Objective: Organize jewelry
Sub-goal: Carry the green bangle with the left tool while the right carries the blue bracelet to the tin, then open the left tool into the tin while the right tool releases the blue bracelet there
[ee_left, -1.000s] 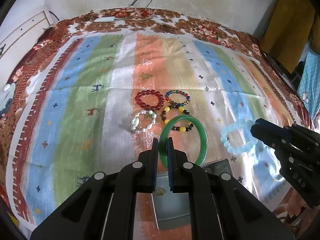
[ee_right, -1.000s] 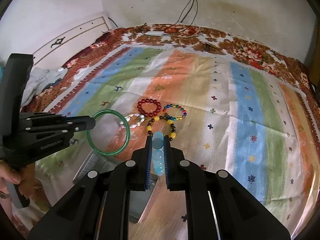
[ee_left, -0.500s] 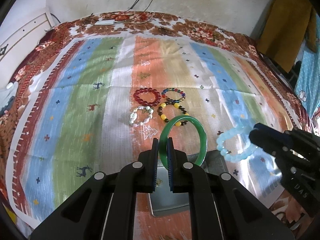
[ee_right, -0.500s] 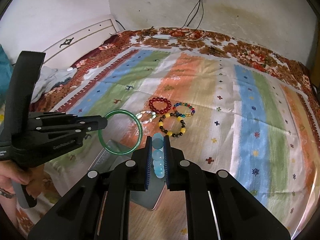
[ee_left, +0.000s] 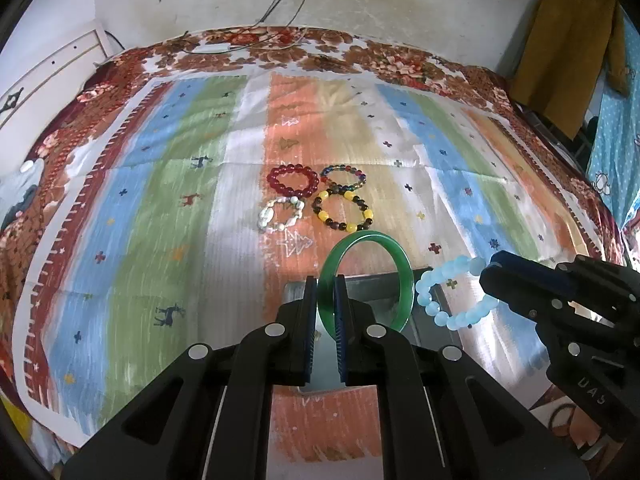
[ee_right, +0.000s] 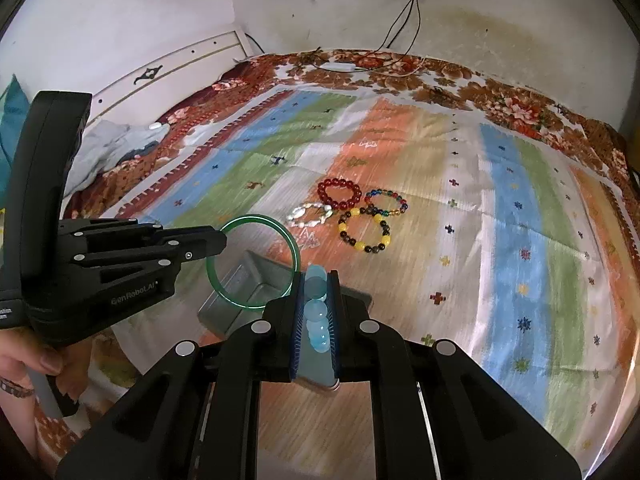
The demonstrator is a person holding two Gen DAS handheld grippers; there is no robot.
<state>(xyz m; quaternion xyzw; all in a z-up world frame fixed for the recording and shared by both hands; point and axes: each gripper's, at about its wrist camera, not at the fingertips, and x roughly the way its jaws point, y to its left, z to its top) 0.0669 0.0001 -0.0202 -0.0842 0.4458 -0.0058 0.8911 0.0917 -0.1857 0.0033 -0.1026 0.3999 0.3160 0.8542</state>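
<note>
My left gripper [ee_left: 326, 284] is shut on a green bangle [ee_left: 405, 276] and holds it upright in the air over a grey metal tray [ee_left: 372, 284]. It also shows in the right wrist view [ee_right: 218, 240] with the bangle [ee_right: 294, 248]. My right gripper [ee_right: 316, 280] is shut on a pale blue bead bracelet [ee_right: 316, 312] above the tray's [ee_right: 240, 284] near end. In the left wrist view the right gripper [ee_left: 490, 276] holds that bracelet [ee_left: 430, 304] just right of the bangle.
On the striped bedspread lie a red bead bracelet [ee_left: 293, 180], a multicoloured one [ee_left: 345, 176], a white one [ee_left: 280, 214] and a black and yellow one [ee_left: 344, 212]. A white headboard [ee_right: 180, 64] stands at the left. A wall with cables is behind.
Both grippers have lifted and drawn back with their bracelets. The tray now shows more fully under them, and the four bracelets on the cloth look farther off.
</note>
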